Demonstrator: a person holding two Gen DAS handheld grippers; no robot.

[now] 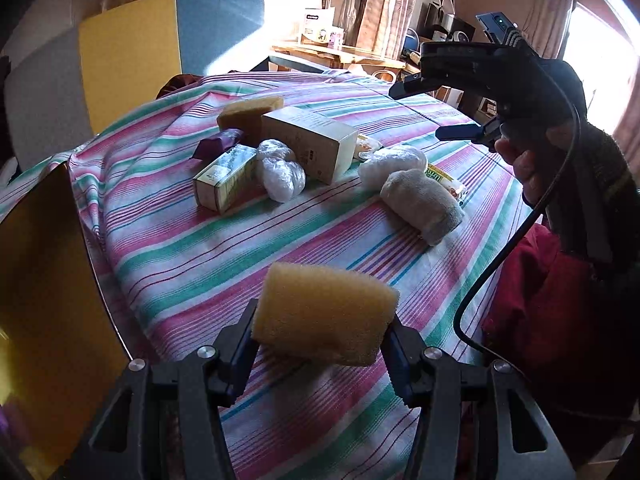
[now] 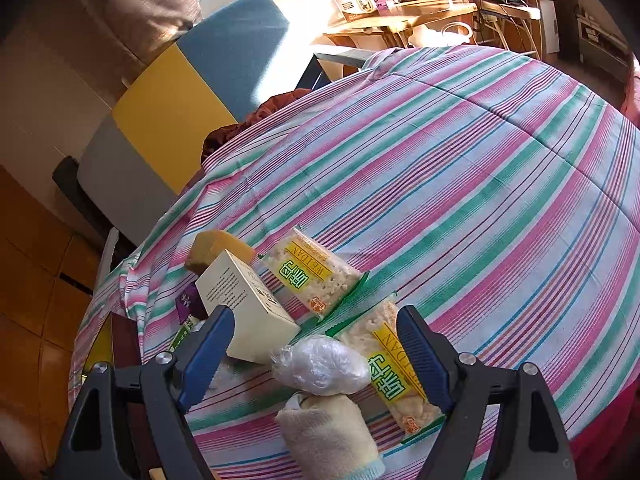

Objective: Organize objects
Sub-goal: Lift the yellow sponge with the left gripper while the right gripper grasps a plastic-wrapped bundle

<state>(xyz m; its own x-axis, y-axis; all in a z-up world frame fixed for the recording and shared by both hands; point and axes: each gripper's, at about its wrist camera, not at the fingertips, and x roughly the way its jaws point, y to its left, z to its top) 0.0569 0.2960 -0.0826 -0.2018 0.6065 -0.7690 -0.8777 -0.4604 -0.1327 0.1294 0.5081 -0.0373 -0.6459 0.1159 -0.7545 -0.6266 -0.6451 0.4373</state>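
In the left wrist view my left gripper (image 1: 320,344) is shut on a yellow sponge (image 1: 324,316), held just above the striped tablecloth (image 1: 192,256). Farther back lie a second sponge (image 1: 250,114), a cream box (image 1: 310,142), a small green-and-white box (image 1: 226,178), a purple packet (image 1: 218,144), plastic-wrapped bundles (image 1: 280,170) and a rolled towel (image 1: 420,204). A hand holds my right gripper (image 1: 434,108) open above them. In the right wrist view my right gripper (image 2: 316,360) hangs open over a plastic-wrapped bundle (image 2: 320,366), with the towel (image 2: 328,436), two snack packets (image 2: 316,272) and the cream box (image 2: 244,312) nearby.
The cloth's far right half (image 2: 480,184) is bare. Yellow, blue and grey panels (image 1: 132,52) stand behind the table on the left. A wooden side table (image 1: 340,54) with cartons lies beyond. A red sleeve (image 1: 552,312) and a black cable (image 1: 500,264) hang at the right.
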